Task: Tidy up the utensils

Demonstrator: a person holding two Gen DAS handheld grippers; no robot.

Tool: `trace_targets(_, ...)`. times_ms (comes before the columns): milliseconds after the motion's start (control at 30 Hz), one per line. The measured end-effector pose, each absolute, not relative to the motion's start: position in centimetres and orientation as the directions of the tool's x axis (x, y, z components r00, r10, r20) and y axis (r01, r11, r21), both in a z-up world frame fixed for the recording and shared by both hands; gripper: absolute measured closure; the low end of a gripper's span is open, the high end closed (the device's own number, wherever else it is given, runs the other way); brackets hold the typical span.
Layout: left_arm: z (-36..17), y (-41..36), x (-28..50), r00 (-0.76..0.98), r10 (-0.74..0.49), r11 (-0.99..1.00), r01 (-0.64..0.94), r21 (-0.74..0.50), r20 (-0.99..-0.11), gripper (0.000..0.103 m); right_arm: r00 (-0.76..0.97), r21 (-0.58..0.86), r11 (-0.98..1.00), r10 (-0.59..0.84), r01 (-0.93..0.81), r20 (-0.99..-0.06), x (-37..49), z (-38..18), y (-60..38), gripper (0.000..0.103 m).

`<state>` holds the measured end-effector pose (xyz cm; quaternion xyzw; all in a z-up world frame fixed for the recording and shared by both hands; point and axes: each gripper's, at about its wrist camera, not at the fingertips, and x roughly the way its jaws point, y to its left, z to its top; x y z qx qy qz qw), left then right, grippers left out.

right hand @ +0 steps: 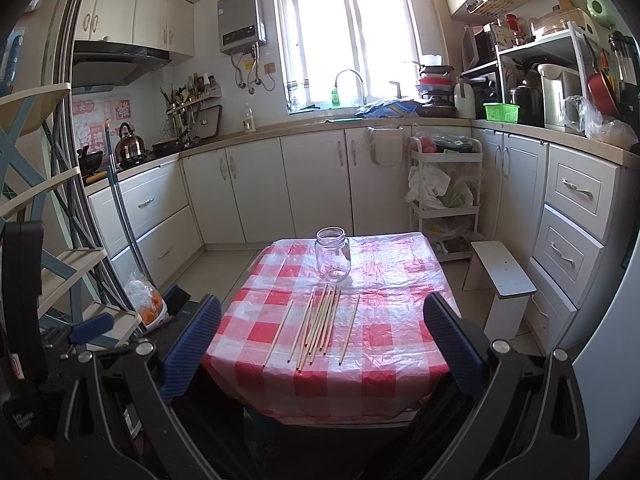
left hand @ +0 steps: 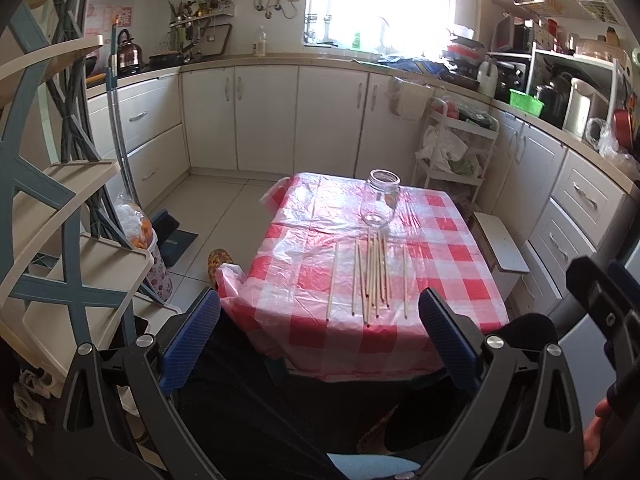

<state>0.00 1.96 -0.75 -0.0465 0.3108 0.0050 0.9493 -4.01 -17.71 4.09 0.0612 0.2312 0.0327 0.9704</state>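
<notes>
Several wooden chopsticks [left hand: 374, 276] [right hand: 320, 322] lie side by side, pointing away from me, on a small table with a red and white checked cloth [left hand: 304, 280] [right hand: 384, 344]. Behind them stands an upright clear glass jar [left hand: 381, 198] [right hand: 333, 254] with nothing in it. My left gripper [left hand: 320, 340] hangs open, short of the table's near edge, over a person's dark-clothed lap. My right gripper [right hand: 320, 344] is open too, held back from the near edge. Neither holds anything. In the left wrist view the right gripper [left hand: 604, 304] shows at the right edge.
White kitchen cabinets [right hand: 312, 184] run round the room. A tiered rack [left hand: 60, 240] stands close on the left and a white stool [right hand: 500, 276] and a cart with bags [right hand: 444, 192] on the right. A foot in a patterned slipper [left hand: 219, 264] rests by the table's left corner.
</notes>
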Motion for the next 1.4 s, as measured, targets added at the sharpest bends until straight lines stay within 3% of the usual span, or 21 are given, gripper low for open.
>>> trace_targets(133, -1.2, 3.1, 1.4, 0.832, 0.017, 0.990, -0.093, -0.109, -0.554, 0.007, 0.873, 0.132, 0.991, 0.091, -0.031, -0.480, -1.7, 2.7, -18.2, 0.005)
trace_targets(367, -2.7, 2.7, 5.9, 0.819, 0.021, 0.993, -0.083, -0.082, -0.574, 0.007, 0.820, 0.162, 0.985, 0.140, -0.059, -0.555, 4.4, -1.6, -19.2, 0.006)
trace_targets(433, -3.4, 2.5, 7.5, 0.806, 0.013, 0.995, -0.067, -0.069, -0.592, 0.007, 0.786, 0.172, 0.983, 0.158, -0.067, -0.598, 7.1, -3.8, -19.4, 0.014)
trace_targets(500, -4.4, 2.2, 9.1, 0.792, 0.014, 0.997, -0.058, -0.053, -0.610, 0.007, 0.720, 0.202, 0.978, 0.183, -0.061, -0.669, 10.6, -6.8, -19.9, 0.041)
trace_targets(600, -6.1, 1.9, 11.7, 0.767, -0.003, 0.998, -0.035, -0.047, -0.642, 0.007, 0.633, 0.247, 0.969, 0.208, -0.027, -0.745, 15.2, -11.2, -20.9, 0.064)
trace_targets(700, -7.9, 1.9, 14.7, 0.736, -0.008, 0.998, -0.031, -0.046, -0.677, 0.007, 0.586, 0.252, 0.967, 0.218, -0.024, -0.780, 18.3, -13.9, -20.9, 0.073)
trace_targets(867, -11.1, 1.1, 20.2, 0.682, -0.005, 1.000, -0.017, -0.023, -0.731, 0.008, 0.538, 0.221, 0.975, 0.197, -0.021, -0.820, 23.0, -17.1, -20.1, 0.076)
trace_targets(1100, -16.5, 0.2, 27.2, 0.573, -0.038, 0.999, 0.002, -0.045, -0.818, 0.037, 0.495, 0.137, 0.990, 0.133, -0.028, -0.858, 27.1, -19.5, -19.5, 0.079)
trace_targets(1267, -18.9, -1.0, 29.9, 0.532, -0.066, 0.998, 0.040, -0.053, -0.844, 0.040, 0.471, 0.126, 0.992, 0.126, -0.031, -0.873, 27.9, -20.4, -20.2, 0.079)
trace_targets(1333, -19.8, -1.8, 30.7, 0.515, -0.070, 0.997, 0.070, -0.040, -0.854, 0.042, 0.475, 0.120, 0.992, 0.128, -0.046, -0.871, 28.1, -20.7, -20.3, 0.082)
trace_targets(1400, -20.7, -2.3, 31.4, 0.491, -0.071, 0.996, 0.088, -0.032, -0.868, 0.051, 0.475, 0.118, 0.992, 0.129, -0.053, -0.870, 28.4, -20.8, -20.3, 0.094)
